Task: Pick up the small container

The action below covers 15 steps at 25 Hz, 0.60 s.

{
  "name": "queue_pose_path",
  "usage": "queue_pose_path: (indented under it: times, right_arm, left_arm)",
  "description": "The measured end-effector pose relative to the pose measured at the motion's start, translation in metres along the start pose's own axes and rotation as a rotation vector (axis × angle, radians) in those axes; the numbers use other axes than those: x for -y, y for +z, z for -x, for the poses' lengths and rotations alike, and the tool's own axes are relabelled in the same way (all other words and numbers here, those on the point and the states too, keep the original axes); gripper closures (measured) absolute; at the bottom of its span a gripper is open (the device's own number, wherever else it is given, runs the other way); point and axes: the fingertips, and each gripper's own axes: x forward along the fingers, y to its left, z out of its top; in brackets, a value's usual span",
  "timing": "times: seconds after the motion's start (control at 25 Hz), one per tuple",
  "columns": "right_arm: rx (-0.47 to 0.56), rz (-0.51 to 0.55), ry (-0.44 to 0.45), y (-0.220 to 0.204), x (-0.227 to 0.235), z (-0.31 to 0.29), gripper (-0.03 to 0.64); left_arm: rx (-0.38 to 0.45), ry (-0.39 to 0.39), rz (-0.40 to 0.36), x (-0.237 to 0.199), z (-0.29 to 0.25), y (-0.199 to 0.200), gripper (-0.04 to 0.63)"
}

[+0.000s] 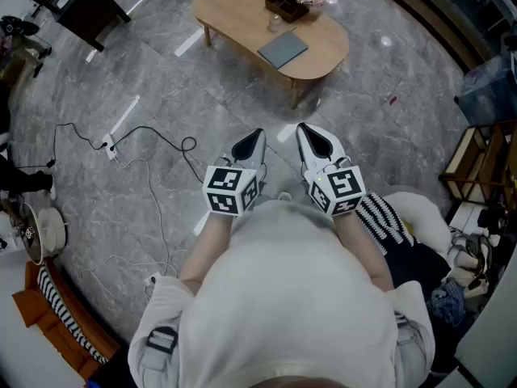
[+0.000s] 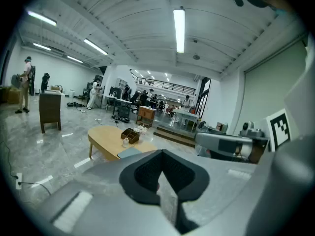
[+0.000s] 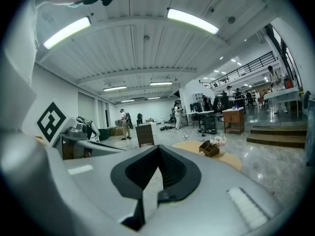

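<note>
A low oval wooden table [image 1: 242, 2] stands well ahead of me on the grey marble floor. On it sit a small white container [image 1: 275, 23], a dark compartment box [image 1: 286, 2] with flowers beside it, and a grey-blue notebook [image 1: 283, 49]. My left gripper [image 1: 254, 138] and right gripper [image 1: 309, 132] are held side by side close to my body, far short of the table. Both are shut with nothing between the jaws. The left gripper view shows the container [image 2: 125, 141] next to the box [image 2: 130, 134] beyond the gripper [image 2: 160, 175]. In the right gripper view the box [image 3: 209, 149] lies past the gripper [image 3: 156, 170].
Cables and a power strip [image 1: 109, 146] trail over the floor to my left. A dark cabinet [image 1: 85, 6] stands at the far left, a wooden shelf [image 1: 477, 164] at the right, with clutter by my right foot. People [image 2: 23, 85] stand far back in the hall.
</note>
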Motion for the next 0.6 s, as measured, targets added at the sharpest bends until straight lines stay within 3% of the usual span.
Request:
queue_pose_path:
  times: [0.28, 0.6]
  right_arm:
    - [0.000, 0.039, 0.042, -0.004, -0.030, 0.024, 0.620]
    - [-0.007, 0.031, 0.053, -0.010, -0.032, 0.036, 0.620]
  left_arm:
    - [0.007, 0.034, -0.010, 0.017, 0.032, -0.015, 0.592]
    - [0.032, 0.077, 0.000, 0.022, 0.040, -0.022, 0.594]
